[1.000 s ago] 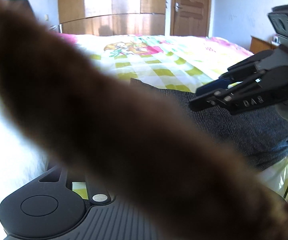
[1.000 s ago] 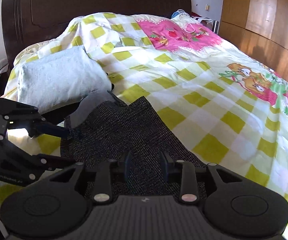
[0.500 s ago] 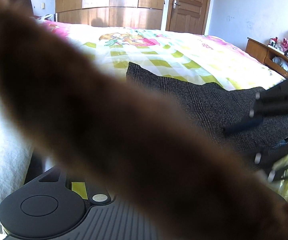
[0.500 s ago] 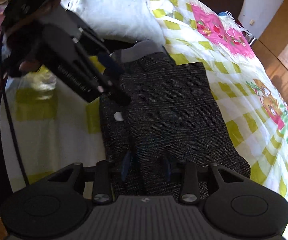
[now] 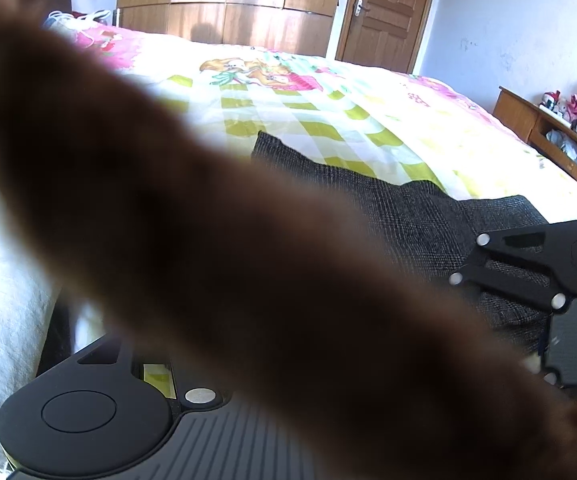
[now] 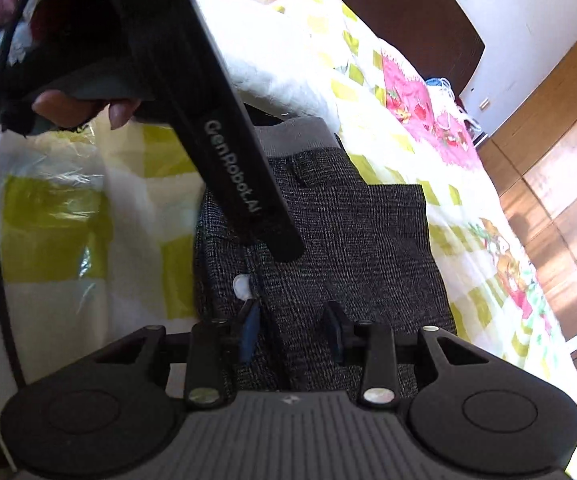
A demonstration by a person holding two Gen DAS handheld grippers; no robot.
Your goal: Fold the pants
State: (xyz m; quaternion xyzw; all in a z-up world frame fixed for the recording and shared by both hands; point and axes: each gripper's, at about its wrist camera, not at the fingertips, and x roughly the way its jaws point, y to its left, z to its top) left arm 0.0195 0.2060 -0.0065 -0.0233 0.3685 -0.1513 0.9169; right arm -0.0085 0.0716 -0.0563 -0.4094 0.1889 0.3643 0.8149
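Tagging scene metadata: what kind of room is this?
A bedroom, most likely: a made bed with a checked cartoon quilt, a dark headboard, and wooden wardrobe doors. The dark pants lie on the bed.

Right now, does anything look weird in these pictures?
Yes. A big blurry brown shape covers most of the left wrist view, hiding the left tool's fingers. It sits too close to the lens to identify. The dark pants lie folded on the bed.
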